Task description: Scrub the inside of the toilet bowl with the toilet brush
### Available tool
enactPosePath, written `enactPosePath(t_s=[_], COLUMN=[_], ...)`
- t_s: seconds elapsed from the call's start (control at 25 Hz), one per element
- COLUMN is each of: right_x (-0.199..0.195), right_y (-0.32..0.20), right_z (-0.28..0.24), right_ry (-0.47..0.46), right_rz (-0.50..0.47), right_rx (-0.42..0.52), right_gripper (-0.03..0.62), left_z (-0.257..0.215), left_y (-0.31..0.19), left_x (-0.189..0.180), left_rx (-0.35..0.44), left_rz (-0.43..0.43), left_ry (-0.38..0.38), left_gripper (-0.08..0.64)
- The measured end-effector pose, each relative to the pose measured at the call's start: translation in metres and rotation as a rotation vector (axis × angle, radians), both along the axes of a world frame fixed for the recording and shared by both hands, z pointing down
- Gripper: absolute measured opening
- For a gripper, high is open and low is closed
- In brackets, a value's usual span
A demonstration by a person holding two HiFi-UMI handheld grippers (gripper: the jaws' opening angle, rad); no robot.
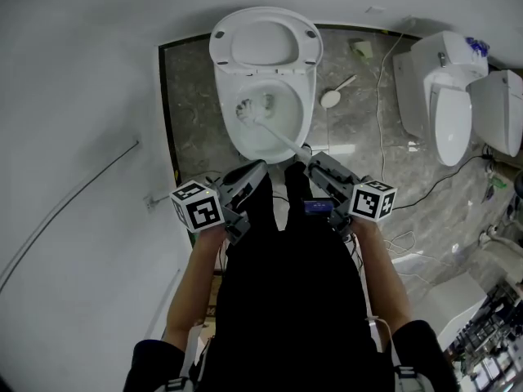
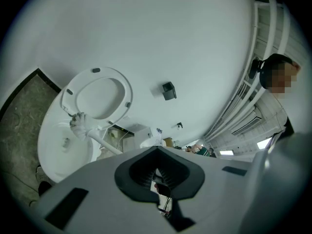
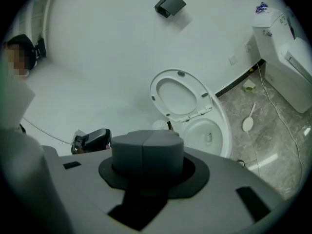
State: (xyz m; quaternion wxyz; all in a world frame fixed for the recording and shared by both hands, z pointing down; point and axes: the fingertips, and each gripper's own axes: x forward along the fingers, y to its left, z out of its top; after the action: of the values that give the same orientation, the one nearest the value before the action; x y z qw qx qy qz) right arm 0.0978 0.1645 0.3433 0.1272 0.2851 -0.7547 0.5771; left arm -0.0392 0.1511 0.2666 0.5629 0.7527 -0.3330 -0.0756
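A white toilet (image 1: 263, 141) stands with its seat and lid (image 1: 263, 41) raised against the wall. The white toilet brush (image 1: 247, 111) has its bristle head inside the bowl, and its handle slants down and right to my right gripper (image 1: 309, 155), which is shut on the handle's end. In the right gripper view the shut jaws (image 3: 146, 152) hide the handle; only the brush head (image 3: 158, 125) shows by the bowl rim. My left gripper (image 1: 255, 170) hovers open and holds nothing, just left of the handle and in front of the bowl. The left gripper view shows the brush (image 2: 79, 123) in the bowl.
A second white toilet (image 1: 451, 96) stands at the right, with a cable (image 1: 381, 113) trailing over the marble floor. A white spoon-shaped tool (image 1: 332, 98) and a small box (image 1: 364, 49) lie between the toilets. White wall lies to the left. A bystander (image 2: 273, 96) stands nearby.
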Motion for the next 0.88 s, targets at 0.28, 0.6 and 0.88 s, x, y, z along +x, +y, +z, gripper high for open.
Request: enactPosePath(t_s=[0.28, 0.6, 0.88], right_x=[0.0, -0.008, -0.014], right_y=[0.006, 0.007, 0.003], right_z=[0.036, 0.071, 0.107], right_ry=[0.084, 0.146, 0.207], right_rz=[-0.035, -0.06, -0.075], right_rx=[-0.034, -0.062, -0.08], right_gripper=[0.16, 0.16, 0.16], left_z=[0.022, 0.043, 0.065], left_y=[0.007, 0.005, 0.003], left_x=[0.004, 0.0, -0.009], left_rx=[-0.031, -0.057, -0.092], left_rz=[0.027, 0.043, 0.04], left_ry=[0.003, -0.004, -0.01], left_gripper=[0.011, 0.011, 0.011])
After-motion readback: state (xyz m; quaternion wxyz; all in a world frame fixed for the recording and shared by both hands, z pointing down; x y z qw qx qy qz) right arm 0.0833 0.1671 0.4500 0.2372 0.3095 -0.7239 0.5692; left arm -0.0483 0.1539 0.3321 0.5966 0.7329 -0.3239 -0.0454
